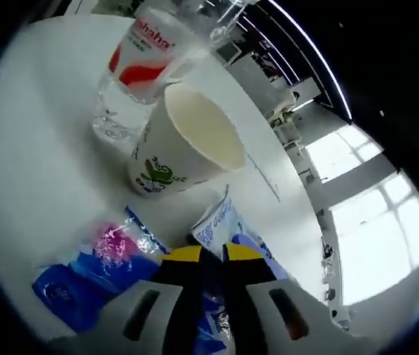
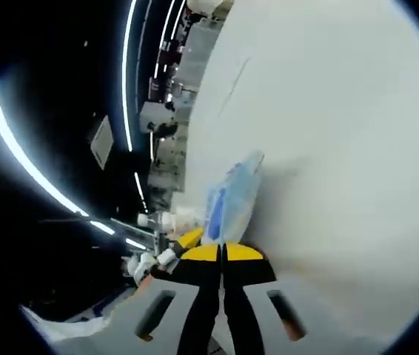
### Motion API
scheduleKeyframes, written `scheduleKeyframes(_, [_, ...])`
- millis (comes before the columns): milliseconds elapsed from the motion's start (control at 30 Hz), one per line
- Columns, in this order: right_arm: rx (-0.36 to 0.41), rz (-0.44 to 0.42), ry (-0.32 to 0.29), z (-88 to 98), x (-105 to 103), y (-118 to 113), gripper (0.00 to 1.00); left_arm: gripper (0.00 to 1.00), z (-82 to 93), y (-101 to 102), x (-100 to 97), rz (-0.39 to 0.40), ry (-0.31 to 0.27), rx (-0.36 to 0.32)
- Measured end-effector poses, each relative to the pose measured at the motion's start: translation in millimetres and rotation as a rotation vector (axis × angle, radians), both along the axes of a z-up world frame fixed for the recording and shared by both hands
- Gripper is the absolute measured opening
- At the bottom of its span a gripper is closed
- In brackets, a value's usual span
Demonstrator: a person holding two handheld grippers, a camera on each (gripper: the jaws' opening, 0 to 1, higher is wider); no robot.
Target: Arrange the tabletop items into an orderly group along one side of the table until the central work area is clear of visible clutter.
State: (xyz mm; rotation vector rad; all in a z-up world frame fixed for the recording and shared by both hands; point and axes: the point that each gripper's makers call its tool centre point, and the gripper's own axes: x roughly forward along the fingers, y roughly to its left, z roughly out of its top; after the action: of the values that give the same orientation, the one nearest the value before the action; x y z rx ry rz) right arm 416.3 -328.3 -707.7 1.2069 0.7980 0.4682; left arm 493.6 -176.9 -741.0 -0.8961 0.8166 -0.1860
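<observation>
White bench [image 1: 39, 170] carries everything in the left gripper view; in the right gripper view the same white surface [image 2: 343, 148] takes up the right side, dark room with ceiling light strips to the left.

Clear plastic water bottle [image 1: 139, 66] with a red and white label stands at the far side; paper cup [image 1: 183, 140], white with a green print, sits just in front of it, tilted with its open mouth toward the right, touching or overlapping the bottle from this angle; cannot tell if they actually touch.

Blue packet [image 1: 95, 277] with a pink patch lies flat on the bench, near left, beside the left gripper [image 1: 215, 254].

Left gripper's jaws are closed together, yellow tips nearly touching, pinching a small blue and white sachet [image 1: 220, 222] that sticks up just near side of the cup.

Right gripper [image 2: 222, 253]: jaws closed on a small pale blue sachet [image 2: 232, 200], which stands up from the yellow tips above the bench; cannot tell whether its far end touches the surface.
</observation>
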Motion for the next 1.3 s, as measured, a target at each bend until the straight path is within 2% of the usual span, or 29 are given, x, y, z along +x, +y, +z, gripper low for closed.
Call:
scheduleKeyframes(100, [0.006,0.000,-0.003,1.9,0.1,-0.6,0.00,0.02,4.5,-2.6,3.2,0.005,-0.016,0.001])
scheduleKeyframes(167, [0.049,-0.026,0.012,5.5,2.1,-1.1,0.00,0.05,8.1,1.3,5.8,0.035,-0.033,0.017])
scheduleKeyframes(267, [0.163,-0.124,0.064,9.8,8.6,-5.7,0.00,0.15,10.8,-4.2,3.9,0.049,-0.018,-0.026])
scheduleKeyframes(333, [0.120,-0.071,0.041,6.3,3.9,1.2,0.00,0.24,10.6,-8.1,3.3,0.046,-0.015,-0.024])
scheduleKeyframes(367, [0.109,-0.062,0.045,4.3,2.1,2.2,0.00,0.25,10.3,-6.4,4.1,0.054,-0.011,-0.027])
scheduleKeyframes(400, [0.115,-0.074,0.049,4.3,3.0,1.4,0.00,0.24,10.3,-6.2,4.1,0.068,-0.003,-0.039])
scheduleKeyframes(433, [0.166,-0.114,0.067,6.9,5.1,-1.7,0.00,0.18,10.4,-6.4,4.0,0.071,-0.001,-0.042])
scheduleKeyframes(500, [0.231,-0.144,0.091,10.2,3.9,-5.1,0.00,0.00,8.1,-8.0,1.3,0.041,0.012,-0.029])
scheduleKeyframes(567, [0.199,-0.117,0.086,6.1,0.8,-4.4,0.00,0.00,6.6,-11.0,2.4,0.039,0.019,-0.035])
scheduleKeyframes(633, [0.199,-0.112,0.078,7.3,0.4,-4.1,0.00,0.00,5.8,-12.3,1.9,0.033,0.022,-0.028])
scheduleKeyframes(733, [0.167,-0.092,0.066,6.4,1.2,-3.3,0.00,0.00,11.1,-12.1,2.9,0.030,-0.008,-0.008])
scheduleKeyframes(833, [0.045,-0.028,-0.022,11.8,5.7,-2.5,0.00,0.00,20.9,-9.1,4.5,0.044,-0.049,-0.002])
scheduleKeyframes(867, [0.013,-0.007,-0.040,13.2,7.1,-1.9,0.00,0.00,28.0,-6.7,6.9,0.058,-0.084,-0.003])
scheduleKeyframes(900, [-0.020,0.010,-0.064,14.6,9.7,-1.4,0.00,0.00,31.5,-4.6,7.6,0.067,-0.096,-0.006])
scheduleKeyframes(933, [-0.044,0.029,-0.094,18.1,14.6,-1.0,0.00,0.00,40.4,-2.5,11.0,0.081,-0.137,-0.022])
scheduleKeyframes(1033, [-0.112,0.038,-0.140,21.6,27.9,-4.7,0.00,0.00,49.6,1.5,11.9,0.077,-0.167,-0.032])
scheduleKeyframes(1067, [-0.142,0.039,-0.157,21.7,33.3,-6.9,0.00,0.00,50.0,2.6,12.1,0.076,-0.165,-0.038])
scheduleKeyframes(1133, [-0.150,0.028,-0.152,19.6,40.7,-10.1,0.00,0.00,49.7,2.3,11.7,0.070,-0.162,-0.045])
scheduleKeyframes(1300, [-0.210,0.022,-0.161,8.9,49.7,-16.3,0.00,0.00,38.3,0.9,8.6,0.036,-0.148,-0.013])
